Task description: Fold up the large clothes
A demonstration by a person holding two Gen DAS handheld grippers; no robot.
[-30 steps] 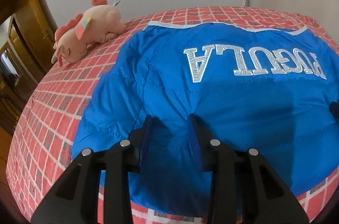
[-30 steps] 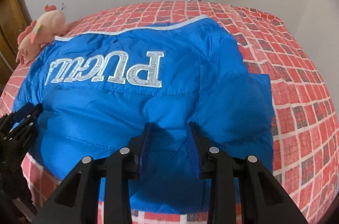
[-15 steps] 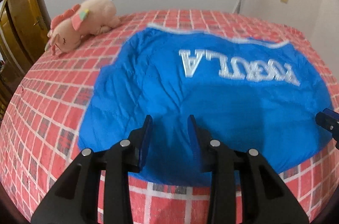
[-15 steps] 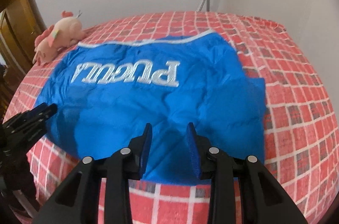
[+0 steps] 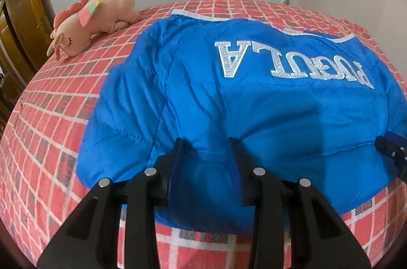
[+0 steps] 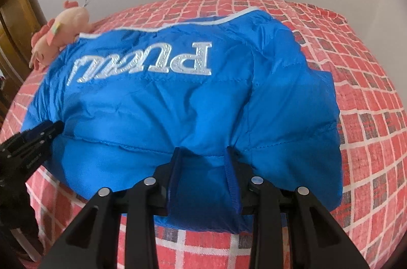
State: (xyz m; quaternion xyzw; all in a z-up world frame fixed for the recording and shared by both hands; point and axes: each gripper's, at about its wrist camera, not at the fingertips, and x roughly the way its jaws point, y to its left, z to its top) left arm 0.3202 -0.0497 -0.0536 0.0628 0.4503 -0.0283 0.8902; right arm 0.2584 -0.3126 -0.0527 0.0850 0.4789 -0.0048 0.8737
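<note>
While left wrist view shows left claw (image 5: 206, 157) spread open over near hem of blue jacket (image 5: 254, 103), nothing pinched, jacket flat on bed (image 5: 51, 116) | right wrist: right claw (image 6: 203, 164) also agape, empty, at near hem | puffy, soft, light, slippery shell; pinch stitched hem corners
</note>
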